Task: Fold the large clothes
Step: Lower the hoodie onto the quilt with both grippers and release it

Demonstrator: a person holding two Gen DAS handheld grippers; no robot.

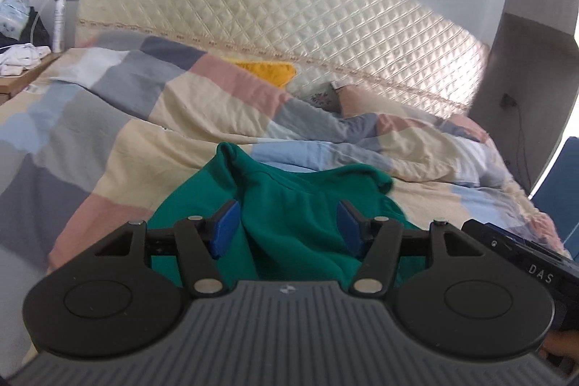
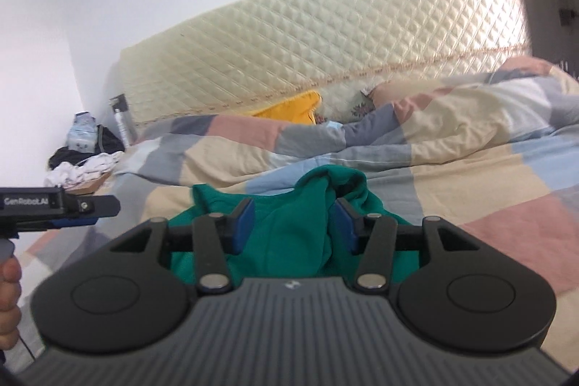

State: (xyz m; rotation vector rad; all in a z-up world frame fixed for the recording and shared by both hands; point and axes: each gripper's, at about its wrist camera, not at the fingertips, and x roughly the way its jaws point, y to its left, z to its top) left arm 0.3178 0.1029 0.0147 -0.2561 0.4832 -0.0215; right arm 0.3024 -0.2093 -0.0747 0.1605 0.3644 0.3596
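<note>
A green garment lies crumpled on the checked duvet, with a raised fold at its far left. My left gripper hovers over it, open; its blue pads stand wide apart and the cloth shows below the gap, not pinched. In the right wrist view the same green garment bunches up towards a peak. My right gripper is open over it, its blue pads clear of the cloth. The two tools are side by side; the left tool's black housing shows at the left edge, held by a hand.
A cream quilted headboard runs behind the bed, with a yellow cushion and pillows under the heaped duvet. A nightstand at the left holds white clothes and a spray bottle. At the right are a grey pillar and a blue chair.
</note>
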